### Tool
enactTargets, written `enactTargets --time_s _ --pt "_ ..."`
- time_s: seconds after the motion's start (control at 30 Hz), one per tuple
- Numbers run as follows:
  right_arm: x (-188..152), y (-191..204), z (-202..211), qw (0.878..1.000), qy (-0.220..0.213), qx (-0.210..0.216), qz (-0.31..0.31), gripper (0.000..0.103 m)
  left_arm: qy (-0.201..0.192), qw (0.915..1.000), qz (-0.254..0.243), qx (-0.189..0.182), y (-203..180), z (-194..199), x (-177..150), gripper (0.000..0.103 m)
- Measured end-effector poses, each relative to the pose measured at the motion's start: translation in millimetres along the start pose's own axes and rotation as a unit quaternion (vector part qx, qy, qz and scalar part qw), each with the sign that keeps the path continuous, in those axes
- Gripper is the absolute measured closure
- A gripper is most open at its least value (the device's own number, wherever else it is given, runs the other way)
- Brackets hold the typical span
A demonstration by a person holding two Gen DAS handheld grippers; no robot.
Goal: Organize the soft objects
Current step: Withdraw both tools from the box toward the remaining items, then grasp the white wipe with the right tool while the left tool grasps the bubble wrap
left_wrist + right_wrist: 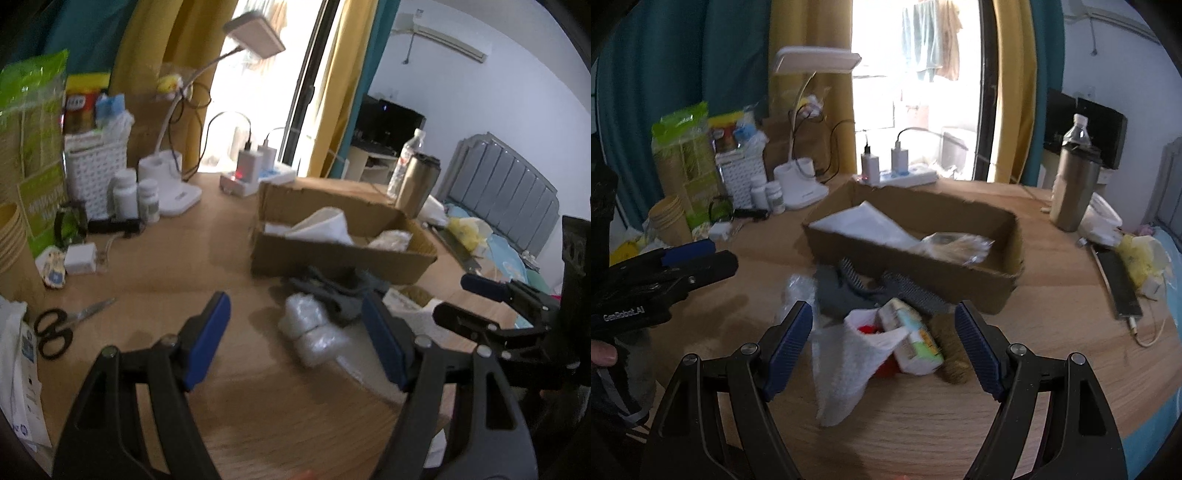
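Both tools share one build: the left gripper (pixel 295 339) and the right gripper (pixel 884 343) have matte black, wishbone-shaped frames with elongated cut-out slots, round silver screws at the pivots, and blue ribbed pads on the inner faces of the fingers (pixel 792 341). At the left edge of the right wrist view, the left gripper's black body carries white "GenRobot.AI" lettering, above a thumb tip (pixel 604 356).

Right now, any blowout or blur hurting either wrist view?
Left wrist view: window blown out, plastic-wrapped bundle smeared by blur. Right wrist view: window also glaring, cardboard box fairly readable; fisheye bends the table edge in both.
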State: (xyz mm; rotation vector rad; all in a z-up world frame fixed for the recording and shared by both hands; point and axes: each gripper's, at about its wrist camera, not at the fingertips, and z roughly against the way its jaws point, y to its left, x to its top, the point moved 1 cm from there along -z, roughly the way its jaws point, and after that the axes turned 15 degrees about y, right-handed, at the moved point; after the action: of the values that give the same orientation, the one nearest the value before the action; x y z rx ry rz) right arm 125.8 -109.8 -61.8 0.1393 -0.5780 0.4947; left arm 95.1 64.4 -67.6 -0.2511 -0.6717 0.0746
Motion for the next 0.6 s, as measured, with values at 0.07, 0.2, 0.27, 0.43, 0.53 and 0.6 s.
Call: enactTargets --time_s 0.07,0.2,0.27,0.43,0.53,0.6 --pt "-2 3 -5 1.0 0.006 0.004 0.002 0.021 0.005 1.0 0.002 0.002 2 -4 -3 0.028" --pt "-7 9 -15 1.0 0.014 0.019 0.01 0.021 0.016 0.9998 0.012 0.007 8 -10 -10 0.028" --pt "-7 13 -17 0.999 0.012 0.025 0.018 0.021 0.021 0.9996 0.016 0.01 11 -13 -12 0.028" --pt "-7 28 -32 0.998 0.025 0.041 0.047 0.021 0.029 0.9991 0.024 0.019 16 -14 -16 0.028" --pt "-9 33 -47 0.996 0.044 0.046 0.055 0.023 0.034 0.9988 0.027 0.022 19 -16 -18 0.028" --pt "-11 35 -55 0.996 0.053 0.05 0.057 0.028 0.036 0.9987 0.027 0.025 18 -17 -18 0.028"
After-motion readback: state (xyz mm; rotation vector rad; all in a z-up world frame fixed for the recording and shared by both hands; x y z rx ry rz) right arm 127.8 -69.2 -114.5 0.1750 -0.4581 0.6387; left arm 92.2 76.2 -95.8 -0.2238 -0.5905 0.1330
